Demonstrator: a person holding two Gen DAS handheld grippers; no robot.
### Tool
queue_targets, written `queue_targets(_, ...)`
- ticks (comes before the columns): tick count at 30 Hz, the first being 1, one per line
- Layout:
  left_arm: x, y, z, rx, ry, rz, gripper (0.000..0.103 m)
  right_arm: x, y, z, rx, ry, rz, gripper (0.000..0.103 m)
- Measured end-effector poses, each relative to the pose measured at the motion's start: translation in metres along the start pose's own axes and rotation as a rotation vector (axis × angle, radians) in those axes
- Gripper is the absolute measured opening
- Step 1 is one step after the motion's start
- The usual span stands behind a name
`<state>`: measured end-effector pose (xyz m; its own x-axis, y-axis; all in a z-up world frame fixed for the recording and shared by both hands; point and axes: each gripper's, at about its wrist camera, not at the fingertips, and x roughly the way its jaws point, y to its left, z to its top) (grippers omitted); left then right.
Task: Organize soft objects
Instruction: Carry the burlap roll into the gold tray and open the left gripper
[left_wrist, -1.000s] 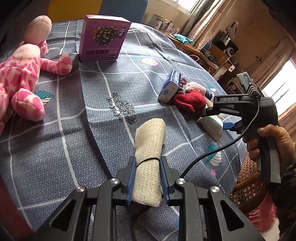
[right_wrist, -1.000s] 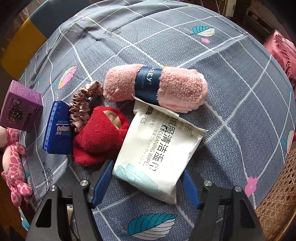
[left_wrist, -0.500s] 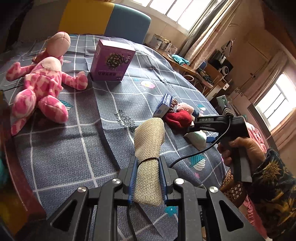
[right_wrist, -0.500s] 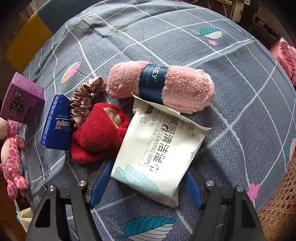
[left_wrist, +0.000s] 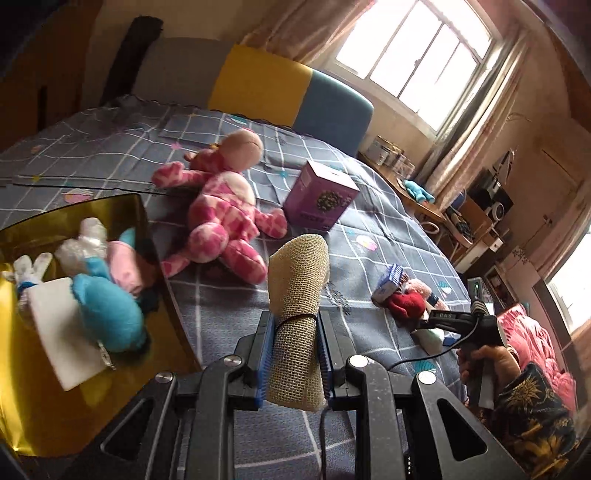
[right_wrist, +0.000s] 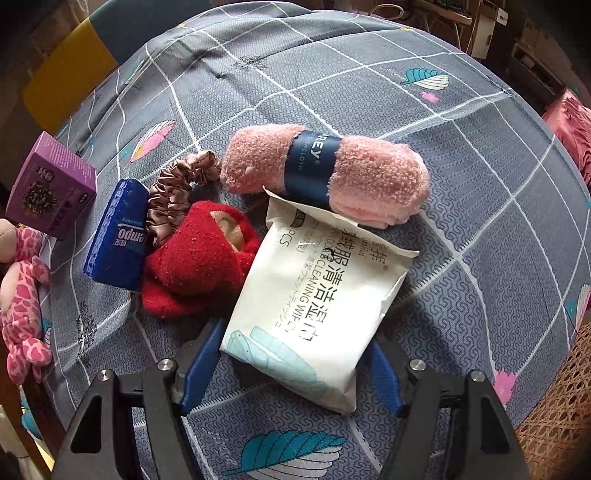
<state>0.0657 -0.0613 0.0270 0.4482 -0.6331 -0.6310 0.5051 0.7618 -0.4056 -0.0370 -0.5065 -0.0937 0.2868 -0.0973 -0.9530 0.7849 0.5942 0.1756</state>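
My left gripper (left_wrist: 295, 354) is shut on a rolled burlap cloth (left_wrist: 297, 295) and holds it lifted above the table near a gold box (left_wrist: 55, 332) that holds several soft toys. My right gripper (right_wrist: 291, 354) is open, its fingers either side of a white wipes pack (right_wrist: 321, 295) lying on the table. Beyond the pack lie a pink rolled towel (right_wrist: 369, 181), a red knit item (right_wrist: 195, 266), a satin scrunchie (right_wrist: 173, 192) and a blue tissue pack (right_wrist: 118, 236). A pink plush toy (left_wrist: 221, 214) lies on the cloth.
A purple box (left_wrist: 319, 199) stands behind the plush toy; it also shows in the right wrist view (right_wrist: 48, 192). The table (right_wrist: 406, 92) has a grey checked cloth. A wicker chair (right_wrist: 554, 424) is at the right edge. A yellow and blue chair (left_wrist: 291, 88) stands behind.
My left gripper has lifted the burlap roll and swung left, so the gold box has come into view. My right gripper has stayed around the wipes pack.
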Motion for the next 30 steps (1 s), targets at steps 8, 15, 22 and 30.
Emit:
queue_targets(8, -0.058, 0.097, 0.004, -0.149, -0.116, 0.248, 0.023, -0.002, 0.011, -0.002, -0.027, -0.007, -0.019, 0.071)
queue_targets(15, -0.078, 0.182, -0.014, -0.306, -0.121, 0.482, 0.023, -0.002, 0.024, -0.006, -0.07, -0.017, -0.049, 0.071)
queue_targets(22, -0.063, 0.231, -0.025, -0.386, -0.071, 0.613, 0.024, -0.001, 0.038, -0.01, -0.116, -0.021, -0.072, 0.071)
queue_targets(30, -0.063, 0.226, -0.031, -0.378, -0.096, 0.671, 0.046, 0.001, 0.041, -0.013, -0.12, -0.035, -0.07, 0.07)
